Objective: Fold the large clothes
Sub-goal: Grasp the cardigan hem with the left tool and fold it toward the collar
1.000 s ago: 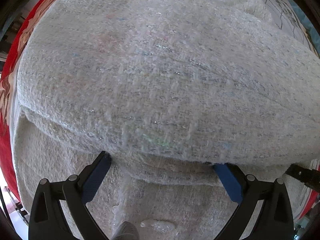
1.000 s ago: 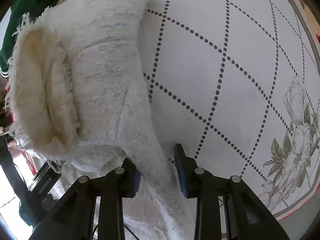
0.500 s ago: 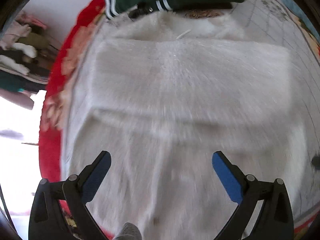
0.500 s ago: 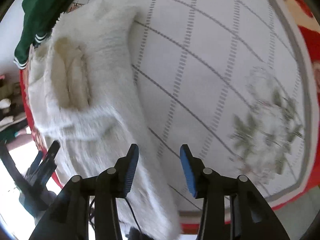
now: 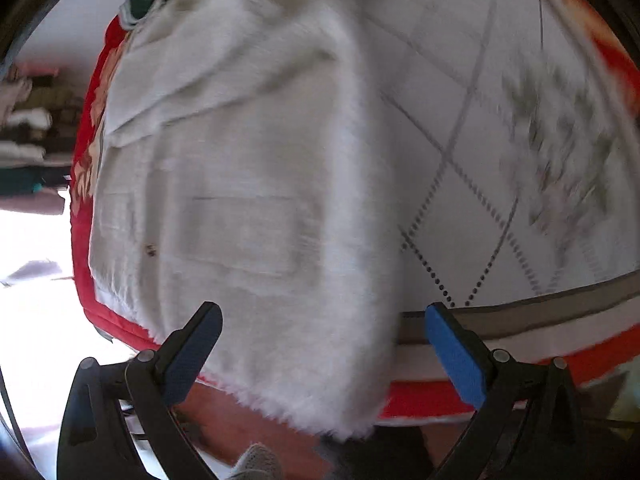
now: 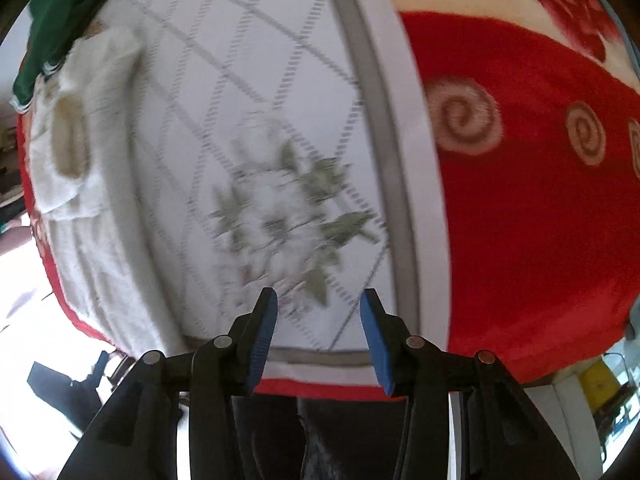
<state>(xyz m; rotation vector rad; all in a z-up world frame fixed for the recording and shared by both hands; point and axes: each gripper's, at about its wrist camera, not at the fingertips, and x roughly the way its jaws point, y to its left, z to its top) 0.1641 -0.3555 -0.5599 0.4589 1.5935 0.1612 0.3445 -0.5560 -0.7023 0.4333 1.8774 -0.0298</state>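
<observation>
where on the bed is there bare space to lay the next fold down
Free: the diamond-patterned white sheet between the white jacket and the red blanket. Crowded: the far corner, where the green garment meets the jacket's collar.

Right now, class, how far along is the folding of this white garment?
Done: the white garment lies on the bedspread, a layer folded over its top. In hand: nothing; the left gripper and right gripper are open and empty. Left: its fringed hem overhangs the bed's near edge, so more folding seems needed.
</observation>
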